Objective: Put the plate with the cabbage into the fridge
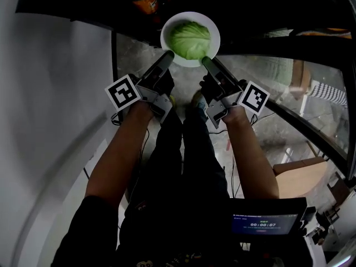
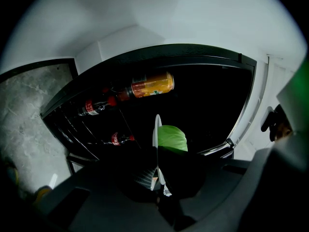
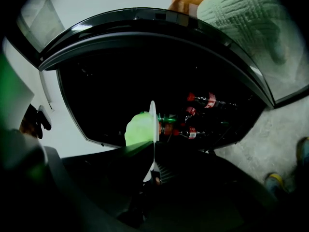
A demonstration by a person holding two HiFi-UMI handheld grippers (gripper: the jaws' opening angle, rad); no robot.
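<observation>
The person stands at the open fridge [image 2: 193, 50] with both arms out in front. The plate [image 1: 169, 24] hangs in the air between the two grippers, right at the fridge's dark opening and resting on no shelf. It is a round white plate, so it has no long axis. Its open face is turned up, and the pale green cabbage [image 1: 190, 39] domes upward from its middle.

The left gripper [image 1: 167, 55] is clenched on the plate's near left rim. The right gripper [image 1: 206, 62] is clamped on the near right rim. In each gripper view the rim runs as a thin white edge-on line between the closed jaws, with the cabbage bulging to one side of it.

Inside the fridge, past the plate, an orange drink bottle [image 2: 150, 85] lies on its side with its neck toward the left in the left gripper view. Below it are two dark cola bottles [image 2: 91, 106] with red labels. The print on all of them is too small to read.

Low in the head view a small screen [image 1: 264, 224] glows blue with a row of digits that I cannot read surely.
</observation>
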